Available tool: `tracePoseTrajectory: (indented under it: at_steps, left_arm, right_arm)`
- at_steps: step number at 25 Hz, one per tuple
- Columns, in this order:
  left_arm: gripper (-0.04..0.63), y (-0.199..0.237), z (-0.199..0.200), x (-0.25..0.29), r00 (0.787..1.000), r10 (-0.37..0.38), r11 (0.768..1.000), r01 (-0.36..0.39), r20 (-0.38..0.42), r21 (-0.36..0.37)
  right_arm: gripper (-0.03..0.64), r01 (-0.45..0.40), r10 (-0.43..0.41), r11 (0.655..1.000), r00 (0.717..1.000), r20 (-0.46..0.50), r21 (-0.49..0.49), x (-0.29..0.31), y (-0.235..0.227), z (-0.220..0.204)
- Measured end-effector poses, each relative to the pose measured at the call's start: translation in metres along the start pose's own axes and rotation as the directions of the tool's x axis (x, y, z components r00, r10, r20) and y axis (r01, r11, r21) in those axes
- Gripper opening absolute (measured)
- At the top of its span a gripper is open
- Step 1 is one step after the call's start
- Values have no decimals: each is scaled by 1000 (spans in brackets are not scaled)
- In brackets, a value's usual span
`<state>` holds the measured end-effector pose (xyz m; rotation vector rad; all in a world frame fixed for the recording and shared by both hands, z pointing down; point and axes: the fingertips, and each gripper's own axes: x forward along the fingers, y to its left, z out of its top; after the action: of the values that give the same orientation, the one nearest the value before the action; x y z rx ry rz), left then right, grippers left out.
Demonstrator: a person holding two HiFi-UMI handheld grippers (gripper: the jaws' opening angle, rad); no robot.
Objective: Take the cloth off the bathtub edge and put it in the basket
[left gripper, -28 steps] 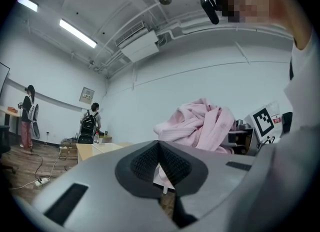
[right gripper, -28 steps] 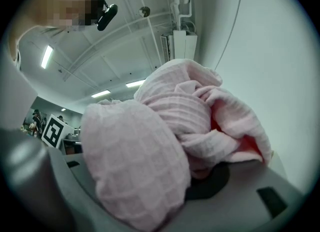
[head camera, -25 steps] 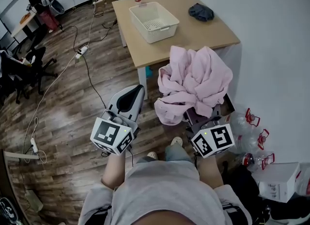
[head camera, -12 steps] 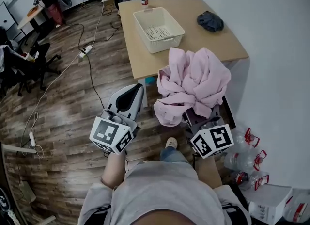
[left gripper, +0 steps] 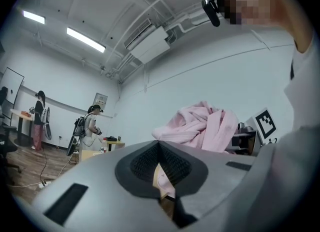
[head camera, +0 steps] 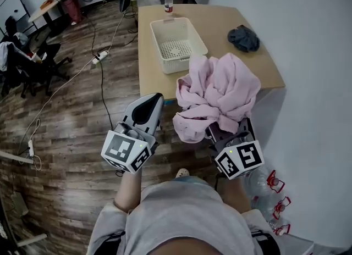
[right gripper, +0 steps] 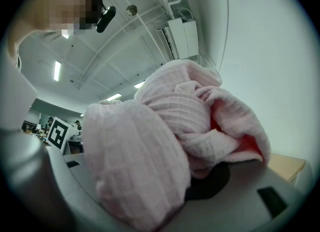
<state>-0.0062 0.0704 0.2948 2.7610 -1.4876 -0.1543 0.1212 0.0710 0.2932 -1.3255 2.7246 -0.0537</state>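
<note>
A bulky pink cloth is bunched up in my right gripper, which is shut on it; the folds cover the jaws. In the right gripper view the pink cloth fills the space between the jaws of that gripper. My left gripper is held level beside it on the left, shut and with nothing in it; the left gripper view shows its tips meeting. The white basket stands empty on the wooden table ahead. No bathtub is in view.
On the table lie a dark grey cloth at the right and a water bottle at the far edge. A white wall runs along the right. Cables and a power strip cross the wooden floor at the left, and plastic bottles lie at the lower right.
The table and basket have come nearer and shifted toward the middle of the head view as the person moves forward. Both grippers keep their pose, the right one still carrying the pink cloth.
</note>
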Motion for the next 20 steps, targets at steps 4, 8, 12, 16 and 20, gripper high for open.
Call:
tracePoseTrajectory:
  at_steps: [4,8,12,16,20]
  left_arm:
    - [-4,-8,-2,48,1000,27,1000,-27,2,6]
    - [-3,-14,-5,72,999,48,999,-47,-17,10]
    - [-3,-13,-9,81,998,55,998,-55,-27,14]
    - [-3,-2,-15,88,998,56,998,-55,-40,15]
    - [-3,13,-16,105,998,36,999,-35,-42,15]
  right_arm:
    - [282,-41,42,999,999,-6,9,14,-48,4]
    - [282,-72,73,997,997,-9,30,22,-74,6]
    - [282,-83,83,996,997,-4,46,28,-83,2]
    - [282,-79,79,995,997,-5,53,41,-89,-4]
    - [282,-65,66,997,998,-9,48,59,-96,-6]
